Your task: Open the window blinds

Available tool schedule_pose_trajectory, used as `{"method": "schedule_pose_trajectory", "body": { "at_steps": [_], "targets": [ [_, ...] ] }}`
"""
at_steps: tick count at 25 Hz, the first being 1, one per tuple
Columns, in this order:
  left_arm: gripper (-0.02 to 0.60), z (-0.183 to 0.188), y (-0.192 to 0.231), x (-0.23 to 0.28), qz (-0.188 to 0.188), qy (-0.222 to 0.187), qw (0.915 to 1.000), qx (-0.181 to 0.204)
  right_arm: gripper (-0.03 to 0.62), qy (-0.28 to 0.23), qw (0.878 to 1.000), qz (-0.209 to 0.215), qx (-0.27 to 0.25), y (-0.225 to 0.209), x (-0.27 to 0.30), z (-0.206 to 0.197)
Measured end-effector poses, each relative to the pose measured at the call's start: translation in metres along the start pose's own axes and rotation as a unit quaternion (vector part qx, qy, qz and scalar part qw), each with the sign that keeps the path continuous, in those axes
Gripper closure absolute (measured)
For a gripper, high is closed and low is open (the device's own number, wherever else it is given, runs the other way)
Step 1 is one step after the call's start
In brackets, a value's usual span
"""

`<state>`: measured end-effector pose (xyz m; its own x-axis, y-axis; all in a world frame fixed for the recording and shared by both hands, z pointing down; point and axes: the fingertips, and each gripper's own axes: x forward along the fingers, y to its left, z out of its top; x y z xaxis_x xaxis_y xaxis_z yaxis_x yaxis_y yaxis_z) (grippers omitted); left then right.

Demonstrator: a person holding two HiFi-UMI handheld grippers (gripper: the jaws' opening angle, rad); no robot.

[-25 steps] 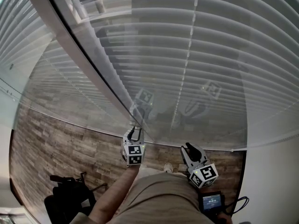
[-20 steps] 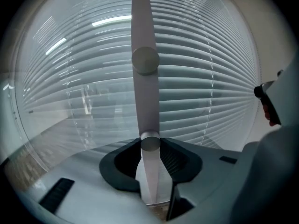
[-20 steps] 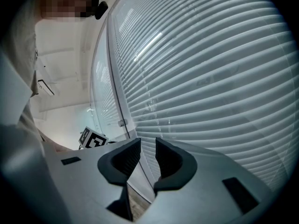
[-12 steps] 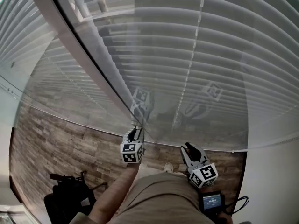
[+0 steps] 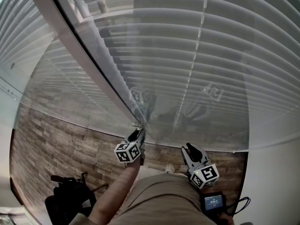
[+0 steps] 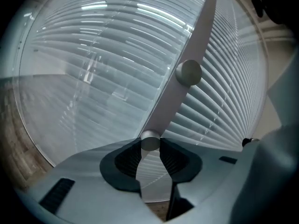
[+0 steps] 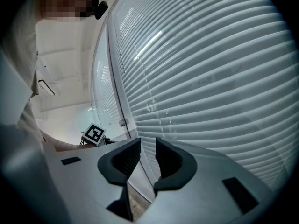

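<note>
- 2 tongs low in the head view; nearest, right gripper point(image 7: 144, 155) with jaws slightly apart on nothing, waiting just before the glass point(image 7: 110, 101).
- A little farther, left gripper point(image 5: 138, 134) pinching the small round knob point(image 6: 150, 142) on the pale frame bar point(image 6: 198, 41).
- To do the step well: keep the pinch firm, roll the wrist about the knob's own axis, avoid pulling sideways.
- Farthest, window blinds point(image 5: 211, 55) behind the glass on both sides of the bar, slats overlapping, probably not yet open.

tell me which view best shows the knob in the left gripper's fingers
The left gripper view: the round knob sits close up between the fingers of the left gripper. In the head view it is too small to see; the right gripper view does not show it clearly.
</note>
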<state>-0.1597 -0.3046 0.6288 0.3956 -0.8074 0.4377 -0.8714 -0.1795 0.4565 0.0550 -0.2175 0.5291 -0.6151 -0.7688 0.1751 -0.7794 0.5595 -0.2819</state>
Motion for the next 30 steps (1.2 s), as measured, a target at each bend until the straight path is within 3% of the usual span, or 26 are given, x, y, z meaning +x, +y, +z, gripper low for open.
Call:
{"method": "schedule_pose_trajectory", "body": {
  "at_steps": [7, 15, 22, 28, 30],
  "targets": [
    [0.445, 0.0000, -0.0003, 0.0004, -0.031, -0.002, 0.9982, -0.051, 0.490, -0.003, 1.000, 0.000, 0.000, 0.0010, 0.0015, -0.0008],
    [0.445, -0.0017, 0.0036, 0.0011, -0.075, -0.012, 0.9874, -0.139, 0.490, 0.000, 1.000, -0.001, 0.003, 0.0027, 0.0031, -0.0012],
    [0.445, 0.0029, -0.0020, 0.0006, -0.120, -0.026, 0.9684, -0.217, 0.490, 0.002, 1.000, 0.001, -0.002, 0.0040, 0.0039, -0.0014],
    [0.445, 0.0039, -0.0011, -0.0002, -0.150, -0.040, 0.9463, -0.284, 0.490, 0.003, 1.000, 0.003, -0.002, 0.0053, 0.0031, -0.0017],
    [0.445, 0.0038, -0.0009, -0.0006, -0.163, -0.045, 0.9347, -0.313, 0.490, 0.003, 1.000, 0.002, -0.003, 0.0056, 0.0026, -0.0013]
  ]
}}
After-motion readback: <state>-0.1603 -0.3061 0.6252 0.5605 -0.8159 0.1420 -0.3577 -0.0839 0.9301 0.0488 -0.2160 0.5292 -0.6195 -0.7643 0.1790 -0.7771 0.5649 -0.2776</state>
